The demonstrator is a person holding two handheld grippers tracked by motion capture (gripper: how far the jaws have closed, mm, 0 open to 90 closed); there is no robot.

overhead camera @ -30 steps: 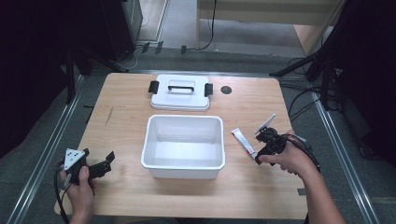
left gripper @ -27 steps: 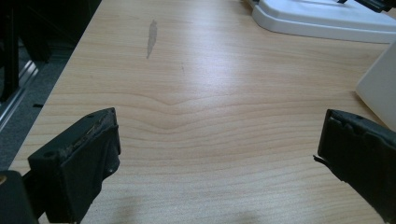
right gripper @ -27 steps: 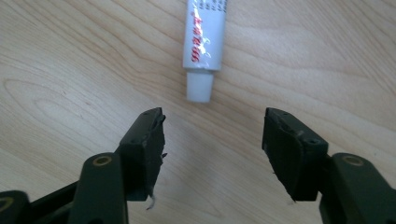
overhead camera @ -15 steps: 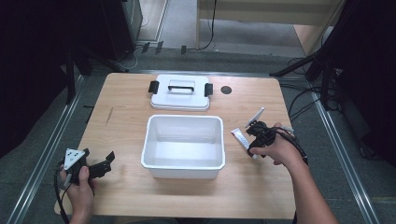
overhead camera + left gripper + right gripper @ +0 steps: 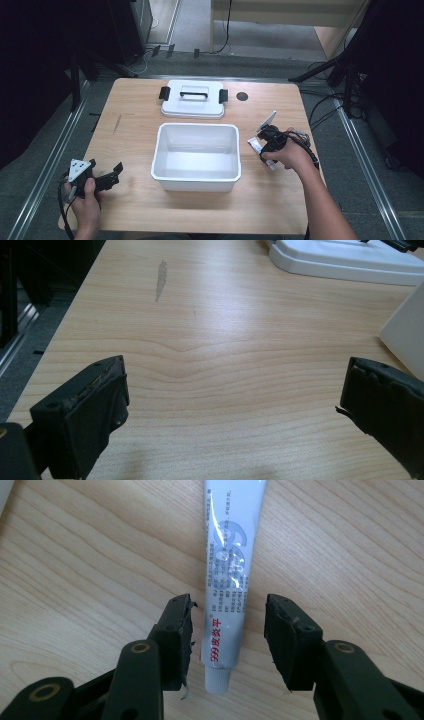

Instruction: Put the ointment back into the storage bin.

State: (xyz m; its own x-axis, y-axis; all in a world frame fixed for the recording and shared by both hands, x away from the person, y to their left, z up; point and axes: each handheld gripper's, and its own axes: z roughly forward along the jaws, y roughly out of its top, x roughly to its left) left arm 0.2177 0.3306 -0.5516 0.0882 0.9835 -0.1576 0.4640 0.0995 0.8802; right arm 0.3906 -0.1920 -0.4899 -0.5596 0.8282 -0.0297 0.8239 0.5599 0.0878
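Observation:
A white tube with red and blue print (image 5: 227,575) lies flat on the wooden table, its cap end towards me. My right gripper (image 5: 227,640) straddles its cap end. The jaws have just been closing with the tube between them, and a gap remains on each side, so the pads do not press it. In the high view the tube (image 5: 255,144) lies just right of the white bin (image 5: 195,127), under the right gripper (image 5: 265,146). My left gripper (image 5: 112,176) rests near the table's front left corner, open wide, with bare wood between its jaws (image 5: 235,405).
The empty white bin stands mid-table. Its white lid (image 5: 192,105) with black clips lies flat behind it. A small dark hole (image 5: 242,96) marks the table beside the lid. The bin's corner (image 5: 407,332) shows at the right of the left gripper view.
My right hand has moved left and slightly away from me onto the tube, and its jaws have narrowed around the tube. The left hand has stayed still.

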